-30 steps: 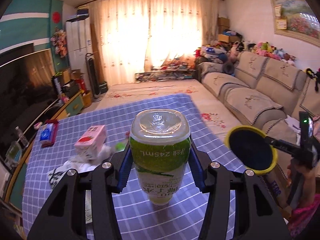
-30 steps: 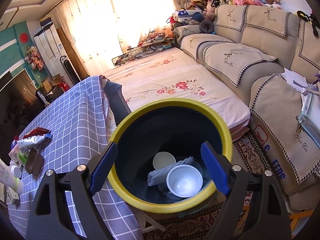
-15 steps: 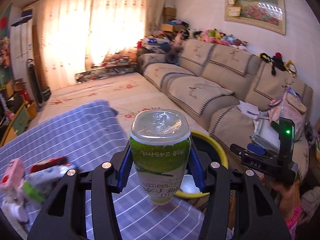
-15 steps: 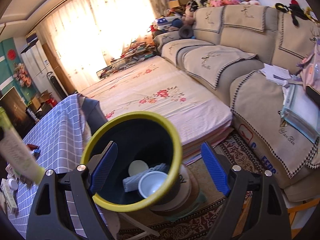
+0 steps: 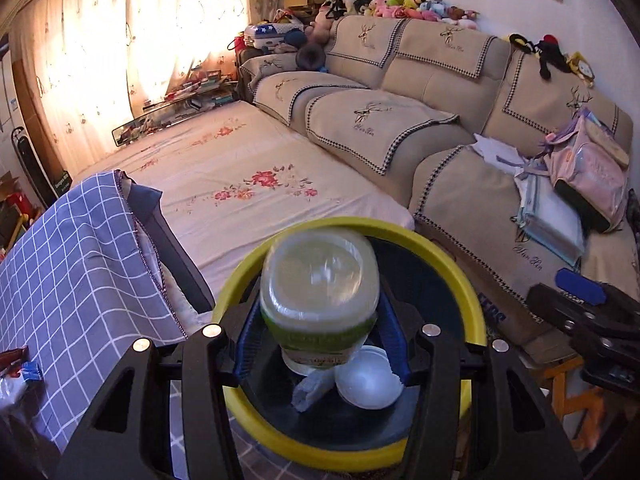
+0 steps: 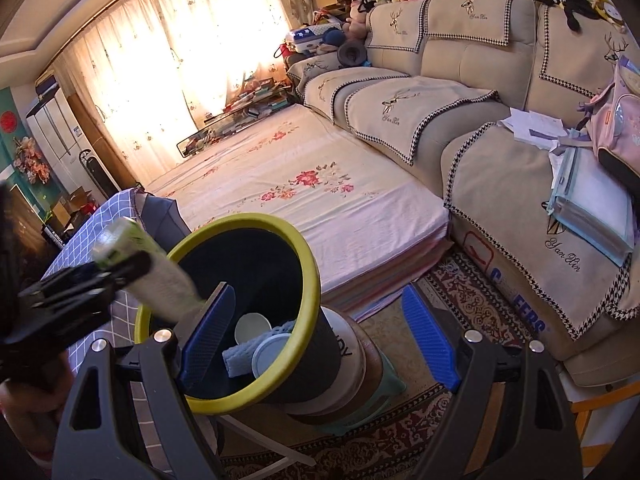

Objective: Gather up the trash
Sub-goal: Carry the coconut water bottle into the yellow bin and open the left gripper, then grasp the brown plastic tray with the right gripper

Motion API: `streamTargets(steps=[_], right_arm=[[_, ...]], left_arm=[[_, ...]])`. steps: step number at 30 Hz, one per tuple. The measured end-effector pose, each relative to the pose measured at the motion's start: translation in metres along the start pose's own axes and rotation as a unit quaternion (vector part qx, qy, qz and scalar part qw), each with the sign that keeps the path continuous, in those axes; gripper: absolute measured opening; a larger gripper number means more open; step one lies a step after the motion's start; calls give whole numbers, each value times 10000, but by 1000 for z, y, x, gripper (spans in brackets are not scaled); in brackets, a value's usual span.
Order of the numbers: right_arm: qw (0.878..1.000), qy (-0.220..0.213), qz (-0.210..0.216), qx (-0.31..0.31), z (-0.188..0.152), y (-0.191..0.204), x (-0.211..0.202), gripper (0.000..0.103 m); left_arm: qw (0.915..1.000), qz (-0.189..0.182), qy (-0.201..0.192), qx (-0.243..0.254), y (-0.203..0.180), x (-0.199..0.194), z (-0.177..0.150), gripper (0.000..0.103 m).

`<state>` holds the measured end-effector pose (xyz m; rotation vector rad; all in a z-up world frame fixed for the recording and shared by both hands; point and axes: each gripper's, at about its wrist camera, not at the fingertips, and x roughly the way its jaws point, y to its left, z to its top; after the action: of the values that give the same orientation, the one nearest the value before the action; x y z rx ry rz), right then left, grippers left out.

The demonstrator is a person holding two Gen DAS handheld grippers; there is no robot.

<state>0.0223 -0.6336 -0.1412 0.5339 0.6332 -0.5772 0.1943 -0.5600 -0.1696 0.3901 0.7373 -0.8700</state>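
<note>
Left wrist view is showing the left gripper (image 5: 320,336) pinching a light, probably crushable plastic bottle (image 5: 319,280) mid-body above the yellow-rimmed bin (image 5: 460,276), while the right gripper (image 6: 318,344) is hanging wide, empty.

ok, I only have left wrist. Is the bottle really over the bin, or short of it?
Observer: Over it. In right wrist the bottle is tilted, with its lower end past the yellow rim and inside the mouth of the bin.
Operator: What's the bin standing on?
Observer: A round tub on a pale green stool.
Operator: Right gripper?
Observer: The right gripper is open and holds nothing.
</note>
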Motion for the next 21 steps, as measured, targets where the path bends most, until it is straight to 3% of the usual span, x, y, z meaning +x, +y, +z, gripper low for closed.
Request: streamTargets(steps=[2, 7, 16, 21], right_arm=[[10000, 10, 20, -10, 0, 1, 0, 81], [10000, -13, 74, -65, -1, 7, -4, 81], [9993, 72, 273, -235, -7, 29, -5, 81], [9979, 111, 418, -482, -10, 55, -7, 81]], left_arm=[[10000, 61, 20, -15, 3, 6, 1, 62], [9995, 181, -124, -205, 17, -9, 5, 62], [9930, 312, -813, -800, 62, -131, -17, 74], [9810, 808, -1292, -1205, 101, -210, -55, 85]])
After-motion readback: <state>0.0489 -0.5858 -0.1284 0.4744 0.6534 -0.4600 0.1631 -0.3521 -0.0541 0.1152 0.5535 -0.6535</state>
